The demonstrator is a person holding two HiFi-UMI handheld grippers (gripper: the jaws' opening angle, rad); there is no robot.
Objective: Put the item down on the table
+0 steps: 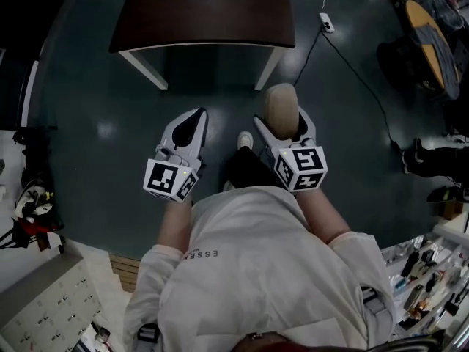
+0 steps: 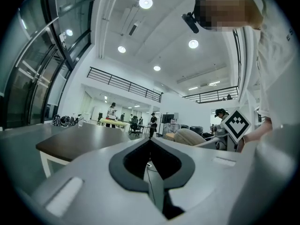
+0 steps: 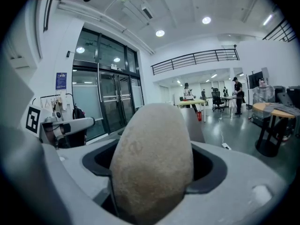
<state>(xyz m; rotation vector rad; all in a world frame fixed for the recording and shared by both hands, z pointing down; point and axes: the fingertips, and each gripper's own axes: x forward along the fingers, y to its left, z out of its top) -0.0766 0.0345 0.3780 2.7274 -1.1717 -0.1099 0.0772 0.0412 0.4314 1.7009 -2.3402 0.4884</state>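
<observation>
The right gripper [image 1: 287, 132] is pinching a tan, egg-shaped item [image 3: 152, 158], whose long axis runs along the jaws so that its rounded end sticks out past their tips. The dark-topped table [image 1: 205, 13] lies straight ahead of those tips and a little to the left, apart from them, with bare floor between. The left gripper [image 2: 151, 172], alongside, has its jaws pressed together on nothing. The set-down looks like a forward reach by the right arm.

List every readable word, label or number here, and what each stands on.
"ESSE": on the person's white shirt; any further letters are unclear.
blue wall sign: too small to read.
left marker cube, right marker cube: patterns only.
beige item: no print.
</observation>
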